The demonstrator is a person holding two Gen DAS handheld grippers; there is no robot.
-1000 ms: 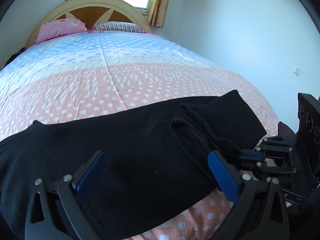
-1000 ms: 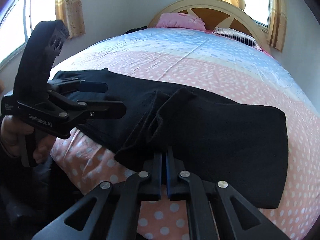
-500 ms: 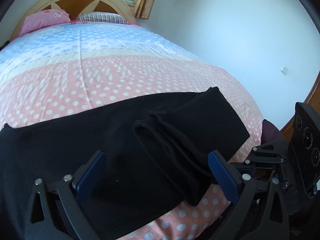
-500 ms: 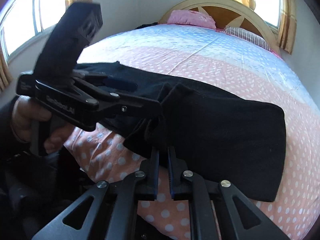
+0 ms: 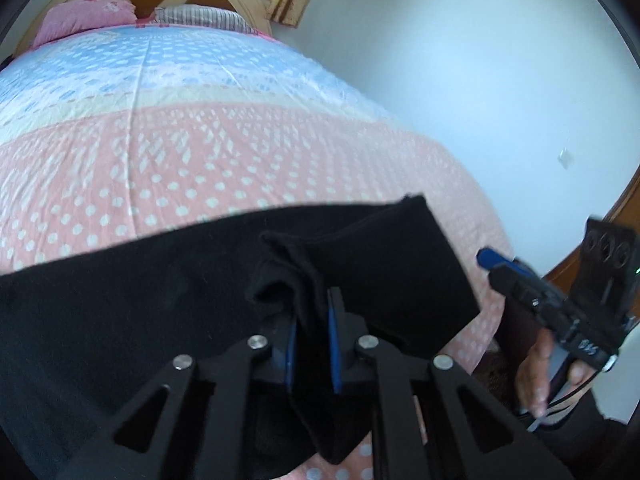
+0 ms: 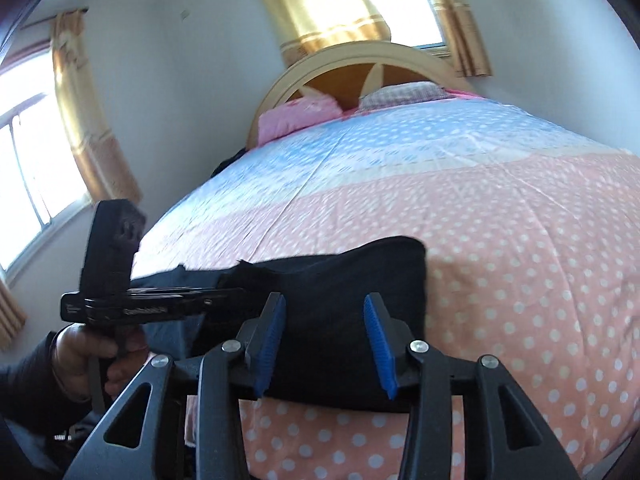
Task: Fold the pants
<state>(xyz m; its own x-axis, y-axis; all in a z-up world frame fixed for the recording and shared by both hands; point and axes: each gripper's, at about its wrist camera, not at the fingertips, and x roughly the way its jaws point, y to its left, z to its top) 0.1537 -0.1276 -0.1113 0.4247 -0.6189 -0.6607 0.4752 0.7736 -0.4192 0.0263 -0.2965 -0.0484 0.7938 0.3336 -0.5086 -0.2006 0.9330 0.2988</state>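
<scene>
Black pants (image 5: 120, 300) lie across the near end of the bed, with one raised fold near their right end. My left gripper (image 5: 312, 320) is closing on that fold, and the black cloth is pinched between its blue pads. In the right wrist view the left gripper (image 6: 234, 291) reaches in level from the left onto the pants (image 6: 352, 272). My right gripper (image 6: 325, 308) is opening, and its jaws stand apart with nothing between them, just in front of the pants' edge. From the left wrist view the right gripper (image 5: 490, 259) hovers off the bed's right side.
The bed carries a pink and blue dotted quilt (image 5: 200, 140), with pillows (image 6: 296, 118) and a curved headboard (image 6: 360, 60) at the far end. A hand (image 6: 80, 344) holds the left gripper's handle. Walls, curtained windows (image 6: 320, 0) and a wooden frame (image 5: 624, 208) surround the bed.
The left gripper went from wide open to closed on the pants' raised fold. The right gripper let go of that fold, opened and drew back to the right, rolling as it went.
</scene>
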